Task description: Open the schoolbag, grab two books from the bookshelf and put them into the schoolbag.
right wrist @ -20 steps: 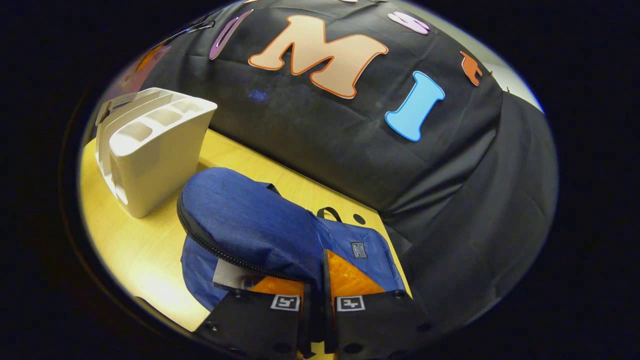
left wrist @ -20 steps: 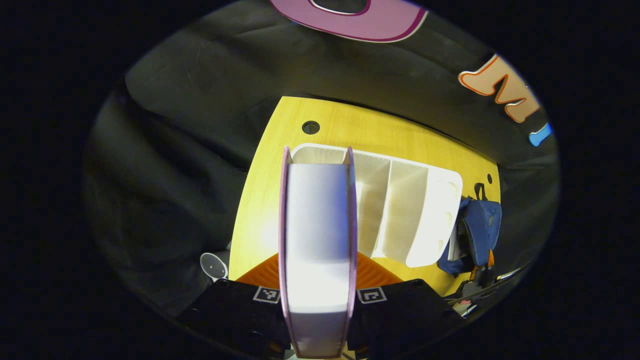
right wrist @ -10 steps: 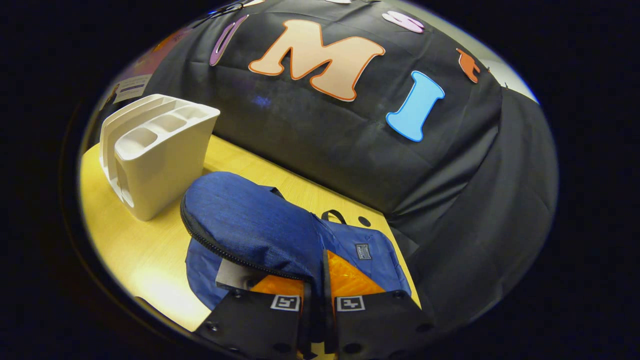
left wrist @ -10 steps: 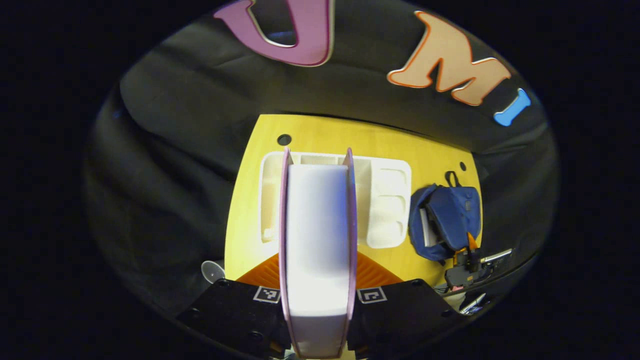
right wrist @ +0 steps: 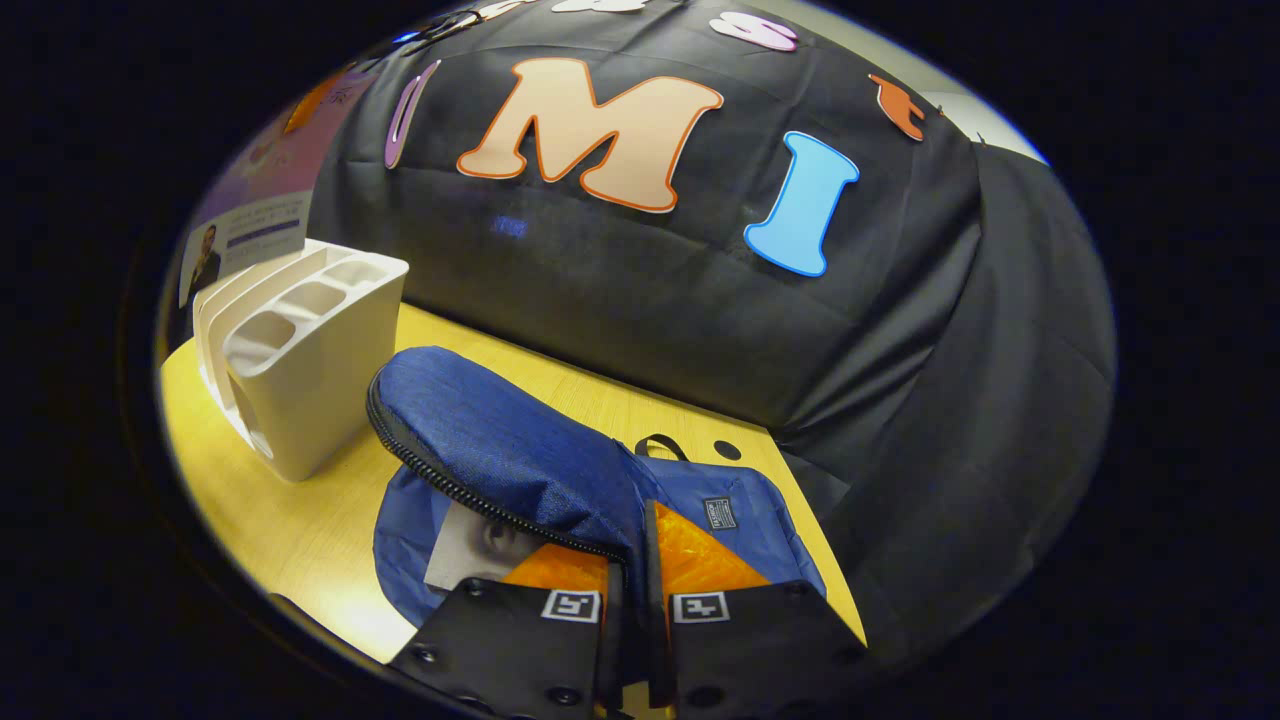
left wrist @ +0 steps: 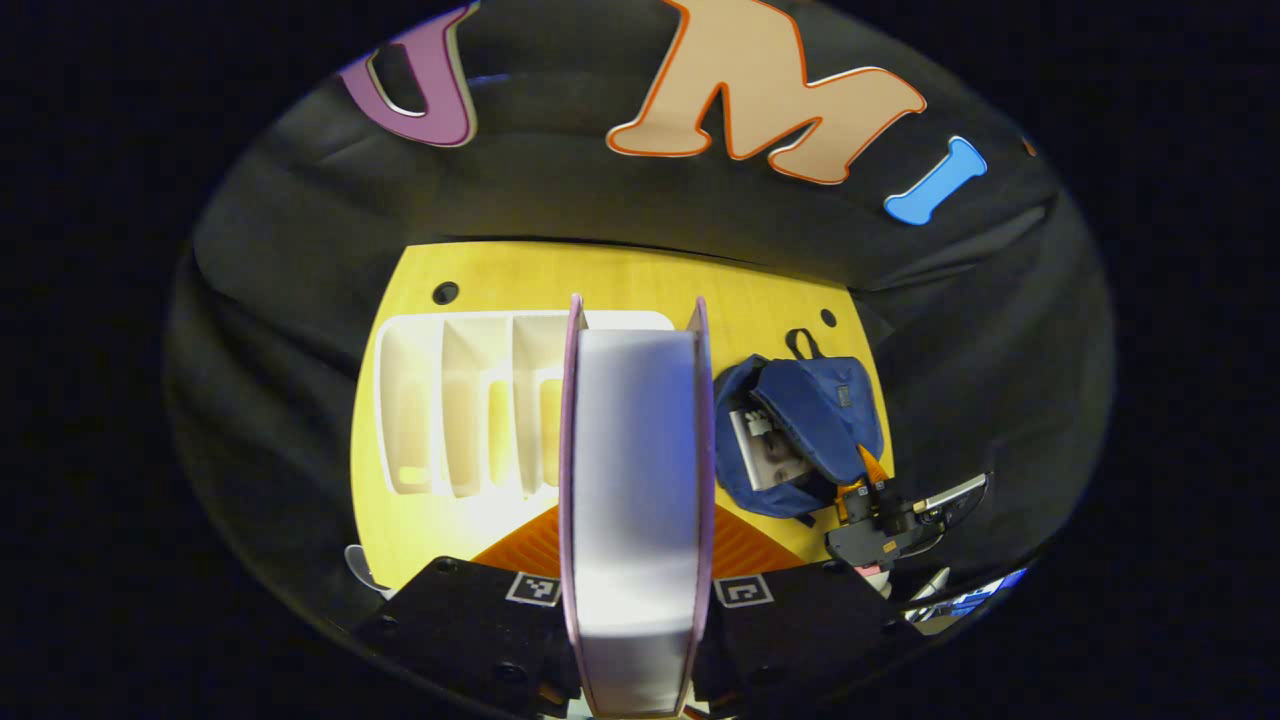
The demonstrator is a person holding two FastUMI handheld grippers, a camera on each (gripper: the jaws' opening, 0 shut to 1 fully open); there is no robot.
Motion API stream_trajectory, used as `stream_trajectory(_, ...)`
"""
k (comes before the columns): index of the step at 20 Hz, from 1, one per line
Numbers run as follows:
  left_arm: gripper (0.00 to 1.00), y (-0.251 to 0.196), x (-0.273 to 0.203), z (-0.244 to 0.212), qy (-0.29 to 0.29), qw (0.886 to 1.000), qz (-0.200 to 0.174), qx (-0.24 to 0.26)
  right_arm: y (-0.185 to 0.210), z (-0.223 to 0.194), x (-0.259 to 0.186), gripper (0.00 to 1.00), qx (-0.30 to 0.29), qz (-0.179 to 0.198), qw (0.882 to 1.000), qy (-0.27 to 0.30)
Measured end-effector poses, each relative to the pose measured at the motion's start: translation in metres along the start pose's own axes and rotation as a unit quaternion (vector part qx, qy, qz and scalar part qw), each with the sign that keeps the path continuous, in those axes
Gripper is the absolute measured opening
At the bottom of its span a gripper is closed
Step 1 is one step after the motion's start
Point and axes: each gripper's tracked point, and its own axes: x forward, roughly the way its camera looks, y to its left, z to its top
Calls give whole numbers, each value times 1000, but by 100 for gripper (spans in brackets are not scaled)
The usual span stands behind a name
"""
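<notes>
We judge the book [left wrist: 634,500] stiff and fairly heavy — left jaws clamp its covers; right jaws pinch the soft schoolbag [right wrist: 520,450] flap open beside the bookshelf [right wrist: 300,350]

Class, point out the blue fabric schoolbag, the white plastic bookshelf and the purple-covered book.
blue fabric schoolbag [right wrist: 500,440], right gripper view, raised flap.
white plastic bookshelf [left wrist: 450,400], left gripper view, divider.
purple-covered book [left wrist: 635,480], left gripper view, page edge.

A thick book with lilac covers and white page edges [left wrist: 634,480] stands edge-on above the yellow table. The white plastic slotted bookshelf [left wrist: 465,405] sits just left of the blue fabric schoolbag [right wrist: 560,480], whose zippered flap is lifted, showing a grey-covered book [right wrist: 472,548] lying inside.
</notes>
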Motion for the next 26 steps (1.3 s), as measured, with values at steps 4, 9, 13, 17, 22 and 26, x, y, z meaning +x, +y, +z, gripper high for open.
stream_trajectory(4, 40, -57, 47, -8, 0, 999, -54, -7, -2, 1, -1, 15, 18, 6, 1000, 2)
stream_trajectory(9, 40, -106, 115, -22, -19, 995, -98, 1, -7, 5, 0, 14, 47, 16, 999, 3)
stream_trajectory(13, 40, -133, 156, -33, -20, 987, -150, -53, -10, 9, 2, 12, 58, 27, 998, 1)
stream_trajectory(17, 41, -164, 188, -27, -70, 967, -225, -100, -9, 11, 2, 15, 58, 37, 998, -4)
stream_trajectory(22, 40, -203, 229, -31, -77, 941, -293, -153, -10, 15, 2, 14, 53, 42, 998, -6)
stream_trajectory(26, 39, -215, 253, -29, -79, 923, -325, -190, -14, 21, 0, 12, 54, 35, 998, -13)
